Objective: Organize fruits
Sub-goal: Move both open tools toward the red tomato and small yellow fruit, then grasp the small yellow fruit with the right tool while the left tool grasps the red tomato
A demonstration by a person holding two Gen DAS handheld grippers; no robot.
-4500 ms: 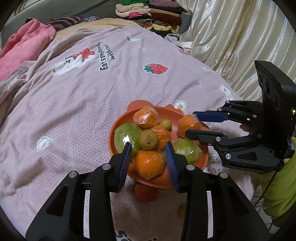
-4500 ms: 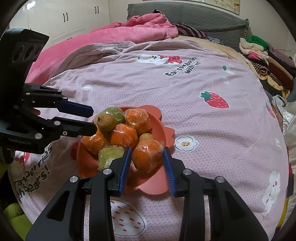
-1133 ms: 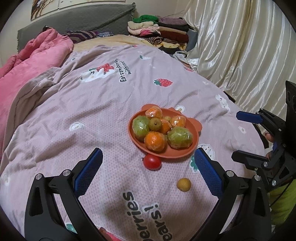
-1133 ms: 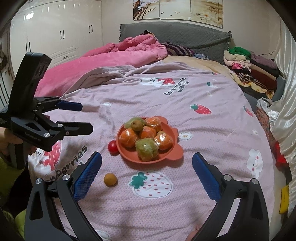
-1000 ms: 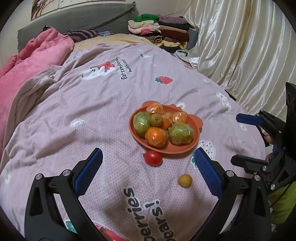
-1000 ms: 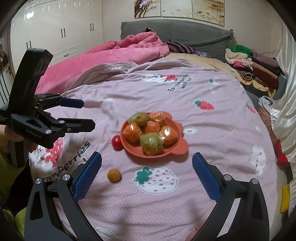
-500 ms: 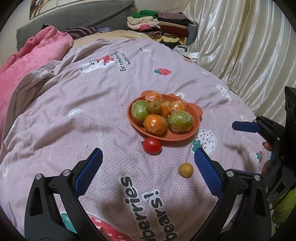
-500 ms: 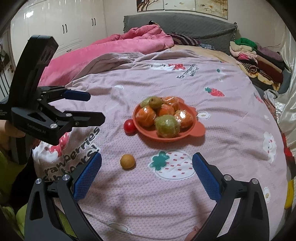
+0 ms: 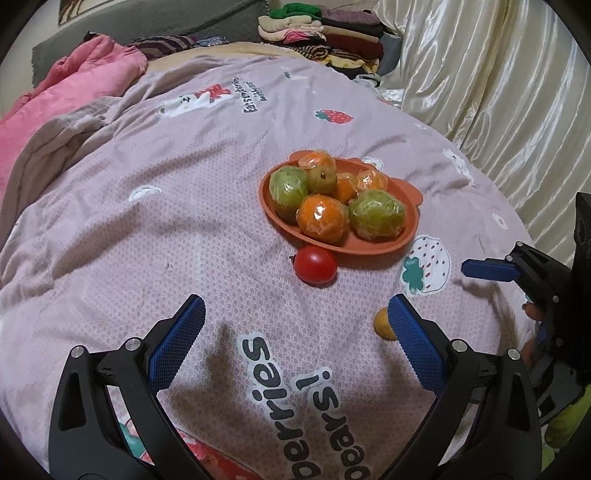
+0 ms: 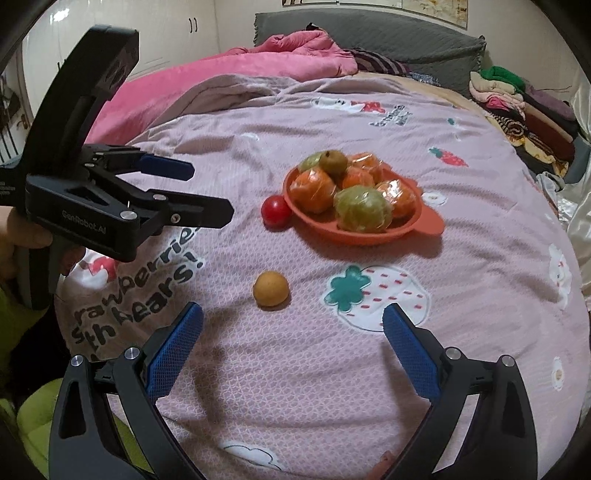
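Note:
An orange plate sits on the pink bedspread, piled with several plastic-wrapped oranges, green fruits and a brown pear. A red tomato lies on the cloth against the plate's near edge. A small yellow fruit lies apart, closer to me; in the left wrist view this yellow fruit is half hidden behind a finger. My left gripper is open and holds nothing, short of the tomato. My right gripper is open wide just before the yellow fruit, empty.
A pink quilt is bunched at the bed's far left. Folded clothes are stacked at the head. A cream curtain hangs along the right side. A person's hand holds the left gripper's handle.
Several seconds ago both grippers closely flanked oranges on the plate. They have since pulled back and opened wide. In the last second both have moved lower and closer to the two loose fruits.

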